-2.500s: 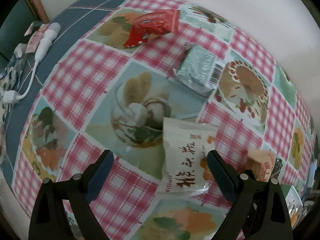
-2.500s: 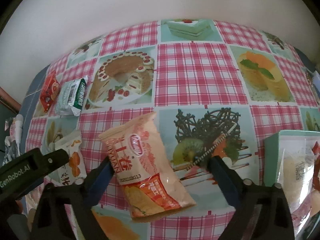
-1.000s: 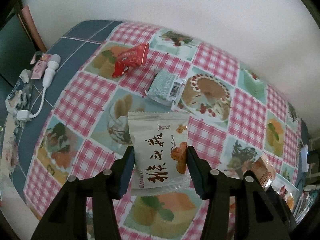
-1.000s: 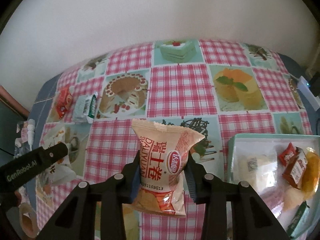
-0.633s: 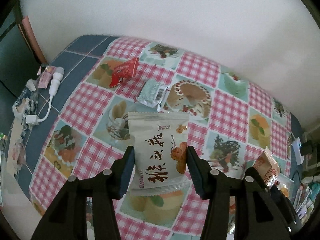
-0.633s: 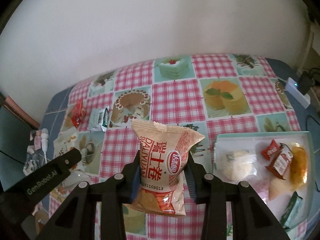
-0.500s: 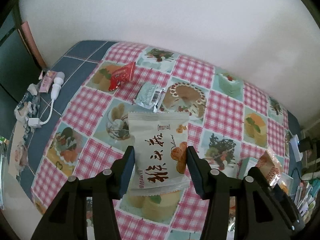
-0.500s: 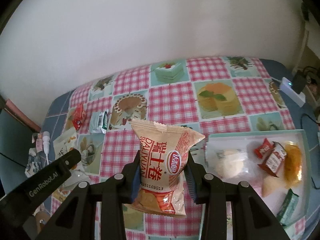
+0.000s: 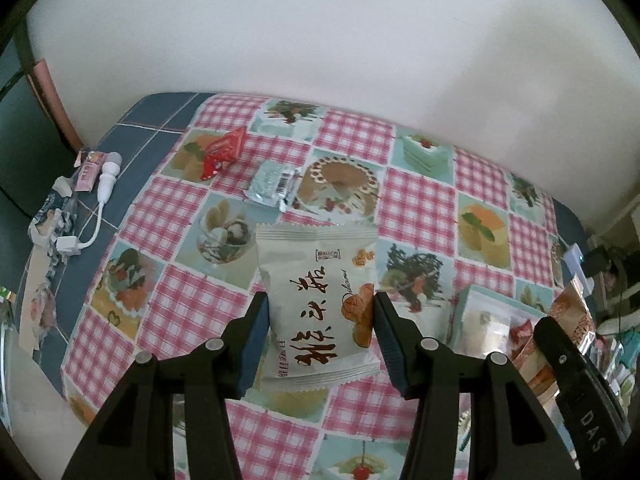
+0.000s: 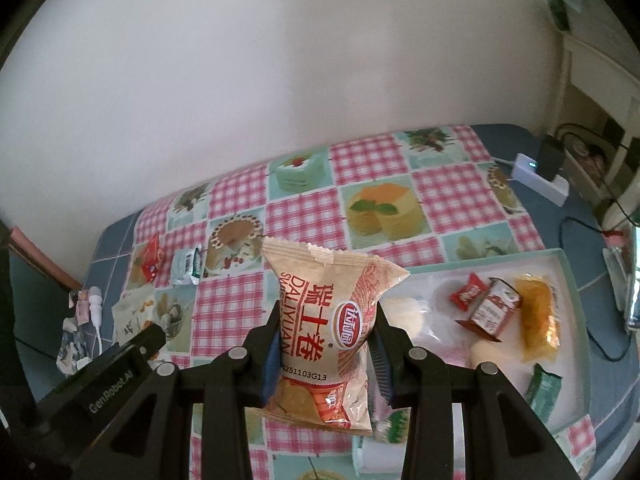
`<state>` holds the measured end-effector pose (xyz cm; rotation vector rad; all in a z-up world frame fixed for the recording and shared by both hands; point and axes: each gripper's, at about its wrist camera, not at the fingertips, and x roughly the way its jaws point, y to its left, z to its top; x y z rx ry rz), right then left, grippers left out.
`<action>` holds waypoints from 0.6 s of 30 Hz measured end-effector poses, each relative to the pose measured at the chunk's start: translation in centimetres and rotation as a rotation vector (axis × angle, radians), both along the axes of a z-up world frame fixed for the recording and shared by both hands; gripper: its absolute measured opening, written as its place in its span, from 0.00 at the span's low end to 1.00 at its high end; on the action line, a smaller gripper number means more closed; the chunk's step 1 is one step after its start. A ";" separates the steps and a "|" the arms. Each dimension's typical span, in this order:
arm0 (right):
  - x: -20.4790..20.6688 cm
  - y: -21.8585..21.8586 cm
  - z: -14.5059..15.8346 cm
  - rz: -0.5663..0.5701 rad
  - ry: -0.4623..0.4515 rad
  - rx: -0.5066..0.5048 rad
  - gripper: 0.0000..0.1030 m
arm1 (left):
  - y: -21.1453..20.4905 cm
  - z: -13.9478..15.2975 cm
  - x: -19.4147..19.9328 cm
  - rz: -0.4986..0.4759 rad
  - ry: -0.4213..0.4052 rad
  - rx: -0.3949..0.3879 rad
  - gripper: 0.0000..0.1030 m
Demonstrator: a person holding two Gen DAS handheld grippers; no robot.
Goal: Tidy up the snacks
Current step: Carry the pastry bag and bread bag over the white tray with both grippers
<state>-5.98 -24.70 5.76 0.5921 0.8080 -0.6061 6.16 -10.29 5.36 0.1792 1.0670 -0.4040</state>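
Left gripper [image 9: 318,340]: closed partway onto the cream packet [image 9: 318,300], pads pressing both side edges; the packet hangs clear above the worktop [image 9: 168,208].
Right gripper [image 10: 324,354]: clamped on the tan packet [image 10: 324,332] at mid-height, the bag upright and off the worktop, left of the tray [image 10: 576,288].
Tray: pale green rim, at the right end of the worktop; it already holds several wrapped snacks, among them a yellow pouch [image 10: 536,320], a small red packet [image 10: 468,291] and a dark green sachet [image 10: 542,398].
Left out: a red wrapper [image 9: 222,152] and a silver-green packet [image 9: 272,184] lie far from the tray, near the worktop's left end, just beside each other.
Handling, as judged: both held bags look light, air-puffed and soft; the film is glossy and likely slippery, and the contents are probably crushable. A grip across the flat side seams or the crimped end seems safer than squeezing the puffed middle.
Writing, tan packet: "DALIYUAN" in red capitals, large red Chinese characters, a round red logo, and a printed code ending "251103G13".
Writing, cream packet: bold brown brush-style Chinese characters with small italic script I cannot read, plus pictures of orange pastries.
Writing, gripper bodies: "GenRobot.AI" on the left one as seen from the right wrist; "DAS" on the right one as seen from the left wrist.
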 end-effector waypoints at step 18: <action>-9.4 -5.7 0.7 -0.212 -0.024 0.004 0.40 | -5.8 0.8 -6.9 -0.200 -0.021 0.000 0.52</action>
